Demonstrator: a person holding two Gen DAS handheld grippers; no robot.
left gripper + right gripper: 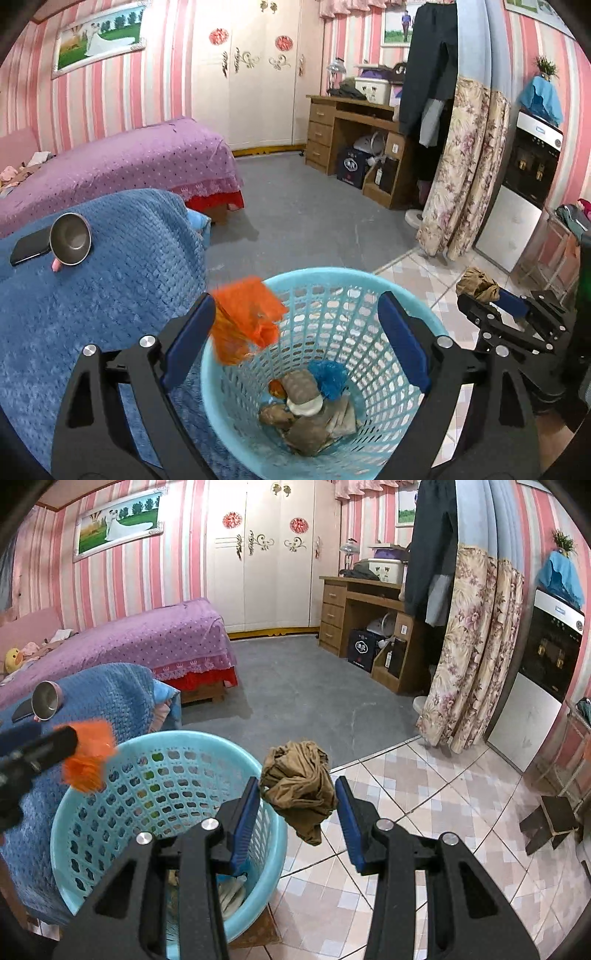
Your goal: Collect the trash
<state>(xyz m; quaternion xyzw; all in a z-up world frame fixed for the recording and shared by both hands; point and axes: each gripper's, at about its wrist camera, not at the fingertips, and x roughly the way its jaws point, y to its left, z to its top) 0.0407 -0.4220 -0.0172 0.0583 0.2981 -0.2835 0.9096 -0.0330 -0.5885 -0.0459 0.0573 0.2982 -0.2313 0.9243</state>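
Observation:
A light blue plastic basket stands on the floor and holds several pieces of trash. My left gripper is open wide above it. A blurred orange plastic scrap hangs beside the left finger over the rim; it also shows in the right wrist view. My right gripper holds a crumpled brown wad between its blue pads, just right of the basket. The wad also shows in the left wrist view.
A blue blanket left of the basket carries a metal cup and a phone. A purple bed lies behind. A wooden desk, floral curtain and water dispenser stand at the right. A small stool is on the tiles.

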